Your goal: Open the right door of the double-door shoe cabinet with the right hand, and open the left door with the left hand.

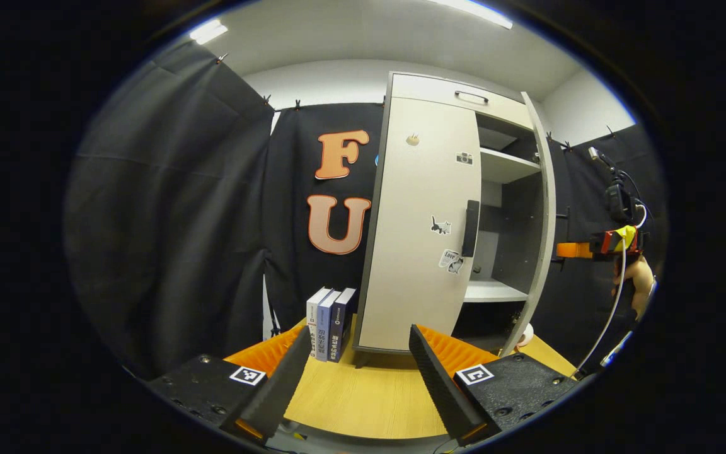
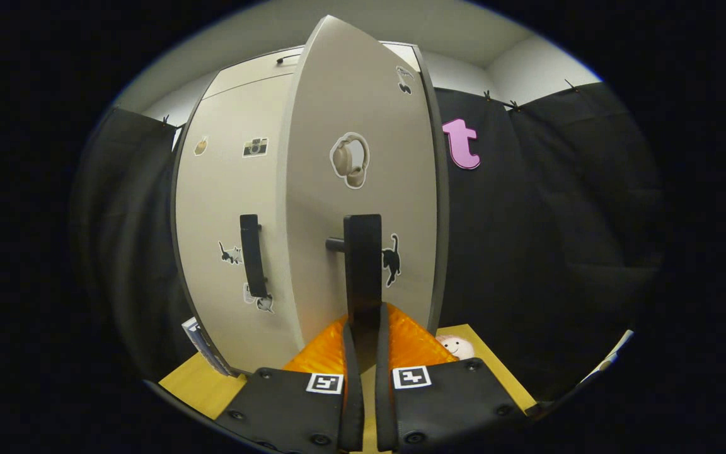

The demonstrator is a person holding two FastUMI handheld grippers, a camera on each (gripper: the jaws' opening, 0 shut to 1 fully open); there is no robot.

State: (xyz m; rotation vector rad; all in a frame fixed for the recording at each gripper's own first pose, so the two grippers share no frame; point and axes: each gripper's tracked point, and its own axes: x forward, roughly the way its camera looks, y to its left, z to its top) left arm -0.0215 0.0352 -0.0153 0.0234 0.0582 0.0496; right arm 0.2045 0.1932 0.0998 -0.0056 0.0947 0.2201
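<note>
In the right gripper view, the right gripper (image 2: 363, 334) is clamped on the lower end of the right door's handle (image 2: 363, 268), a dark vertical bar, both fingers pressing its sides. The right door (image 2: 363, 189) stands swung out from the shoe cabinet, its pale face carrying a headphone sticker (image 2: 350, 159) and a black cat sticker (image 2: 391, 260). A small round-faced toy (image 2: 455, 345) lies on the wooden tabletop (image 2: 199, 384) just beside the door's foot.

In the left gripper view, the left gripper (image 1: 353, 353) hangs above the tabletop's near edge with its fingers spread wide, holding nothing, well short of the cabinet. Three books (image 1: 330, 323) stand upright against the cabinet's left side. The left door (image 1: 420, 233) is closed, pale grey with a dark vertical handle (image 1: 470, 228) along its inner edge and small stickers of a camera (image 1: 464, 158) and a cat (image 1: 440, 226). Through the open right half, white shelves (image 1: 507, 165) show inside a dark interior. A drawer (image 1: 464, 98) with a slim bar pull tops the cabinet. Farther off at the right, the other gripper meets the open door's outer face, a hand (image 1: 640, 277) behind it.
</note>
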